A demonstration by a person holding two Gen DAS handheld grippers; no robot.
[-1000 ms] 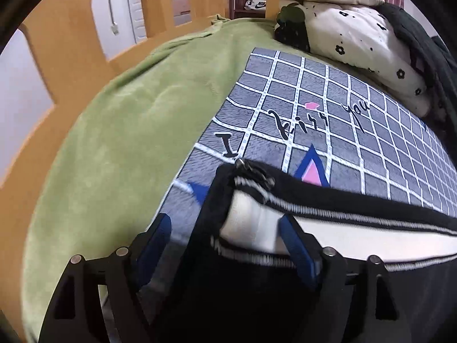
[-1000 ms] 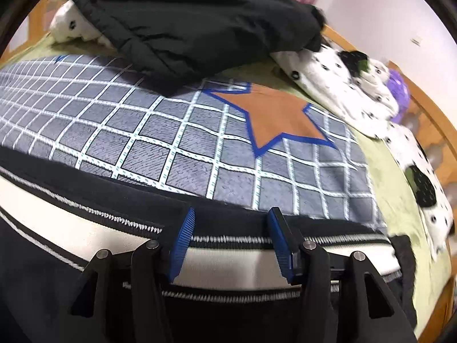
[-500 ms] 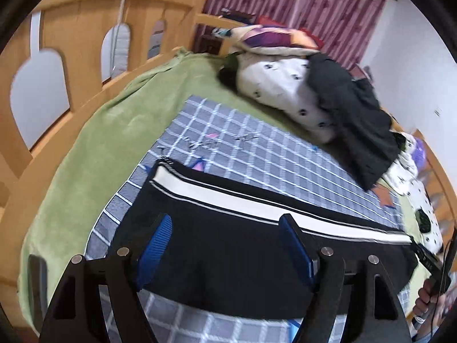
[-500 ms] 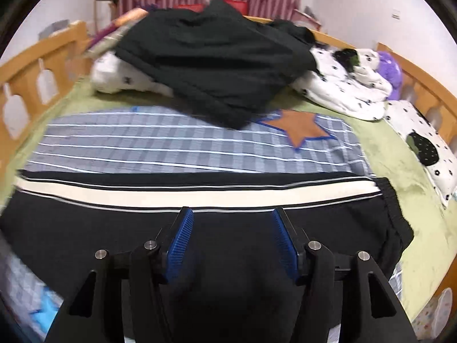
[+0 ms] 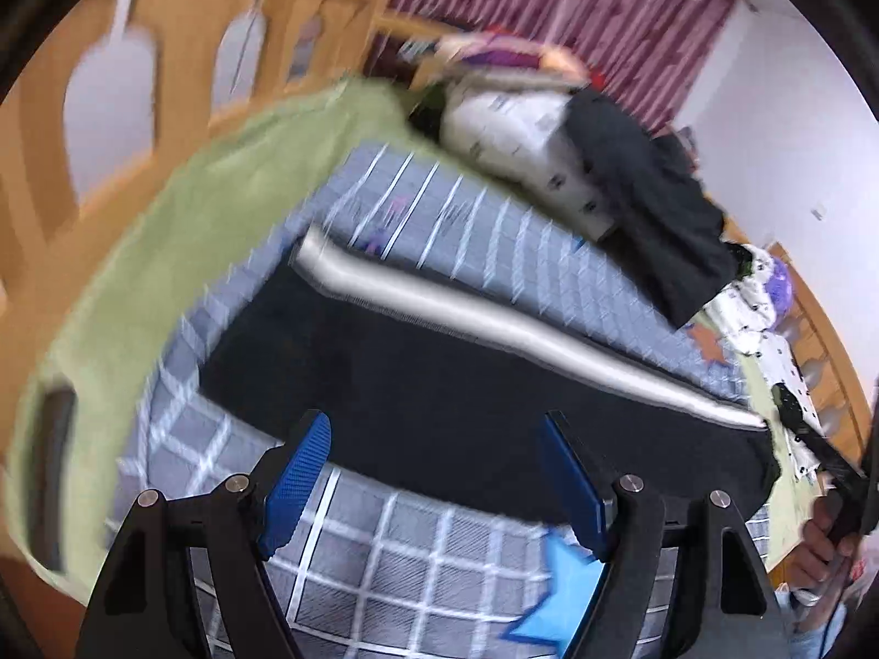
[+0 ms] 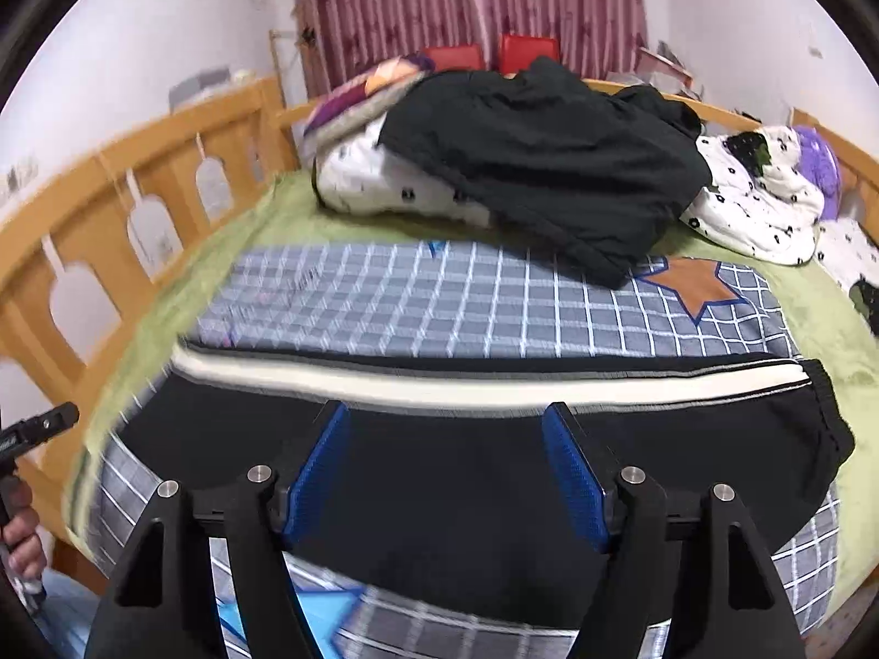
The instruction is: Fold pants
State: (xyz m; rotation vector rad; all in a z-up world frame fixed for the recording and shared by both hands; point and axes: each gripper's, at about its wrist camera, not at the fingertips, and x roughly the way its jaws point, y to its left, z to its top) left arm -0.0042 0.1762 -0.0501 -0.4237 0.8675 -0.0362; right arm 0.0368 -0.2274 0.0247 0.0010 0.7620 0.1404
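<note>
The black pants [image 5: 467,384] with a cream side stripe [image 5: 494,324] lie folded lengthwise across the grey checked sheet [image 5: 494,236]. They also show in the right wrist view [image 6: 494,472], stripe [image 6: 467,384] on the far side. My left gripper [image 5: 439,478] is open and empty, held above the pants' near edge. My right gripper [image 6: 448,472] is open and empty, above the middle of the pants. The left wrist view is blurred.
A pile of a black garment [image 6: 549,165] and white spotted bedding [image 6: 758,208] sits at the far end of the bed. A wooden rail [image 6: 110,208] runs along the left side. Green blanket [image 5: 192,208] lies under the sheet. The other hand [image 5: 829,532] shows at the right edge.
Both grippers have pulled back and up from the pants' striped edge. The pants now lie flat and whole in both views. Both stay open.
</note>
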